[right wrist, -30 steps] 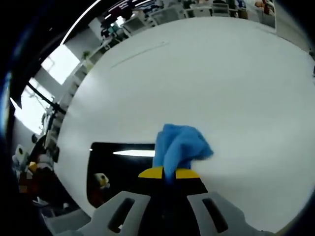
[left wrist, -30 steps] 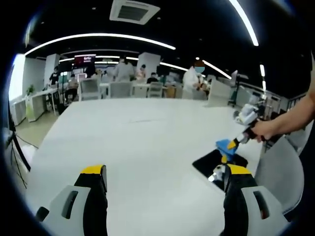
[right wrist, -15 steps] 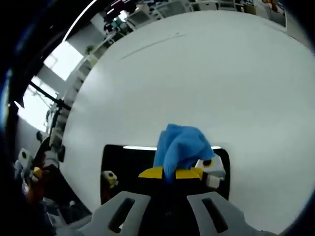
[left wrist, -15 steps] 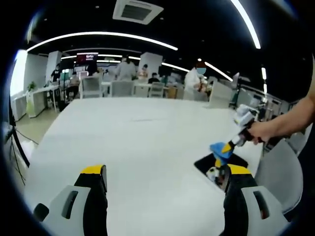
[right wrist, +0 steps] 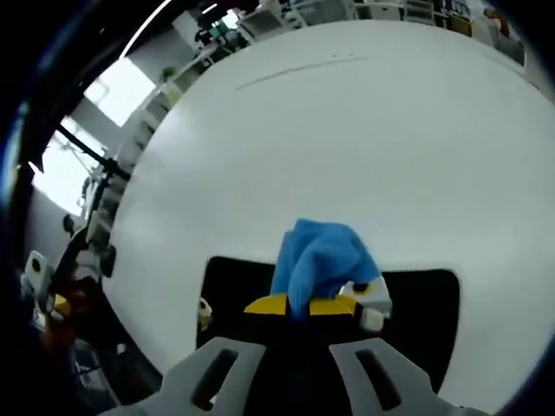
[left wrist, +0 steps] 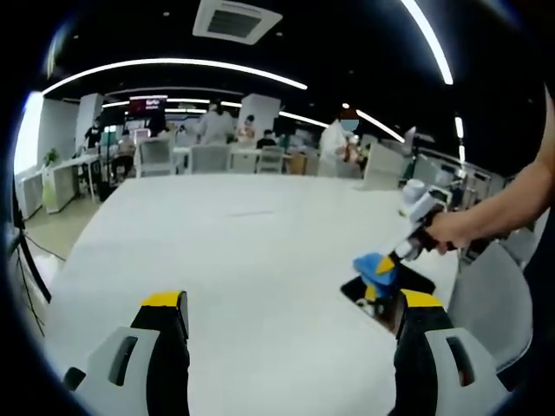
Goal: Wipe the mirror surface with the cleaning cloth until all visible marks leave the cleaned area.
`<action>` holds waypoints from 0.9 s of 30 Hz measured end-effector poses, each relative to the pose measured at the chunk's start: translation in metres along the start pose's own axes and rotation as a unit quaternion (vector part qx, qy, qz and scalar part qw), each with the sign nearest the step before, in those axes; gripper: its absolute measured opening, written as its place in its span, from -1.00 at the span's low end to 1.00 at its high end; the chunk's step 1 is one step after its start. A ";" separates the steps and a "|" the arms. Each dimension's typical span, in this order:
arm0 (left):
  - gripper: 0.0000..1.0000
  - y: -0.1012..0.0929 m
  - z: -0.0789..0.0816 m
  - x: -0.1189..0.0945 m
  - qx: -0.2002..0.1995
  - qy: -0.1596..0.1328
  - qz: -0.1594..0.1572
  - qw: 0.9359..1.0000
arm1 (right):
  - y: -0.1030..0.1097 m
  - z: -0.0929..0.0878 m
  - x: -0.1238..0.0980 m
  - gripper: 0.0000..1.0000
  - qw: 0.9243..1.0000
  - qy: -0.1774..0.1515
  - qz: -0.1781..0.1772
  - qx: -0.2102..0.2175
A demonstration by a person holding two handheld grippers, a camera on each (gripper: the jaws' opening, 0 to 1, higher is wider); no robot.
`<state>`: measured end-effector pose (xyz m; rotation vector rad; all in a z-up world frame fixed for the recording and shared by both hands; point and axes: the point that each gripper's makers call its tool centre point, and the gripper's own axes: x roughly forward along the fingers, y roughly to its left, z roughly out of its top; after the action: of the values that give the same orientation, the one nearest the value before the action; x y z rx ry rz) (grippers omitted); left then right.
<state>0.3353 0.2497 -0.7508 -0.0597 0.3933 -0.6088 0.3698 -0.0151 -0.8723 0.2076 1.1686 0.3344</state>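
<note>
1. Two grippers: my right gripper point(right wrist: 299, 305) pinches the blue cloth point(right wrist: 321, 260); my left gripper point(left wrist: 290, 312) gapes wide, idle.
2. Mirror point(right wrist: 416, 321) lies directly under my right jaws, long axis crosswise; right is nearer.

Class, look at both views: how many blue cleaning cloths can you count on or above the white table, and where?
1. The blue cloth is pinched in the right claw, just over the dark mirror near the table edge. The left gripper view shows the same cloth.
</note>
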 end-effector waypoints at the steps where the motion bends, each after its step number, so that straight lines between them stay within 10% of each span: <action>1: 0.99 0.000 -0.001 0.000 0.000 0.002 -0.001 1.000 | 0.002 0.001 0.001 -1.00 1.000 0.003 -0.001 -0.006; 27: 0.99 0.005 -0.006 -0.012 -0.015 -0.005 0.002 1.000 | 0.072 0.007 0.029 -1.00 0.996 0.038 0.019 -0.072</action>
<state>0.3266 0.2609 -0.7533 -0.0898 0.3934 -0.5991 0.3753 0.0621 -0.8708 0.0919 1.2108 0.4623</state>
